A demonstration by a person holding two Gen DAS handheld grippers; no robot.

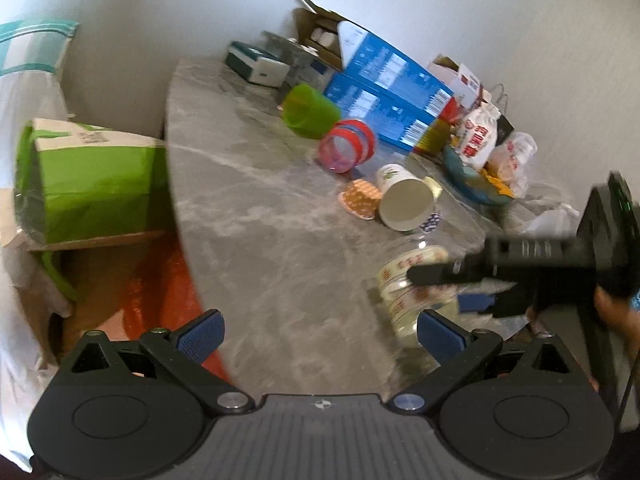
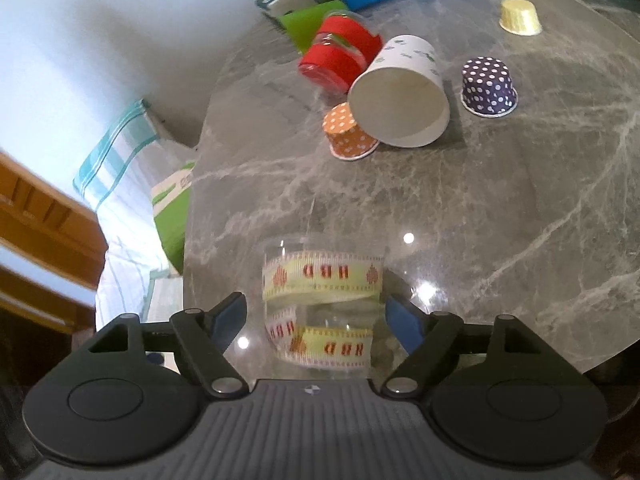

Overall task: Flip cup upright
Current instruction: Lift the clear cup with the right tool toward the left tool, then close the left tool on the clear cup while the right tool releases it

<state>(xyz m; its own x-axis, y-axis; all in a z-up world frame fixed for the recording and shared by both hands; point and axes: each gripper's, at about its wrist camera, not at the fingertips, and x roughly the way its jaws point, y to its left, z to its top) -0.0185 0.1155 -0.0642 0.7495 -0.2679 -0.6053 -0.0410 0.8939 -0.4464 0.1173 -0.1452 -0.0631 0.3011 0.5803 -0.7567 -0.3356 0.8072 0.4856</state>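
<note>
**Clear cup between the right gripper's open fingers**

Clear cup [image 2: 320, 300], wrapped in two yellow ribbon bands with red print, sits on the grey marble table [image 2: 500, 220] near its front edge. In the right wrist view its flat closed end faces up and the wider end lies toward the camera, so it looks mouth-down, though its transparency makes this hard to confirm. The right gripper [image 2: 320, 324] is spread wide with the cup between its blue pads [image 2: 404, 324]; a gap shows on the left side, and on the right the pad is just beside the wall, contact unclear. From the left wrist view the same cup [image 1: 408, 296] appears blurred, partly hidden behind the right gripper [image 1: 448, 284] reaching in from the side.

The left gripper [image 1: 320, 334] is open and holds nothing, hanging over the table edge just beside the clear cup.

Farther back from the clear cup, a white paper cup [image 2: 400, 96] lies on its side with its mouth facing the camera. Touching its left side is an orange polka-dot cup [image 2: 348, 132], upside down. To the right of the white cup a purple polka-dot cup [image 2: 488, 84] stands inverted, and beyond that a yellow cup [image 2: 520, 16], also inverted. Behind the white cup lies a clear cup with red bands [image 2: 340, 56] on its side, and behind that a green cup [image 1: 308, 110]. Blue boxes [image 1: 384, 96] stand at the far side of the table, well apart from the clear cup.
</note>
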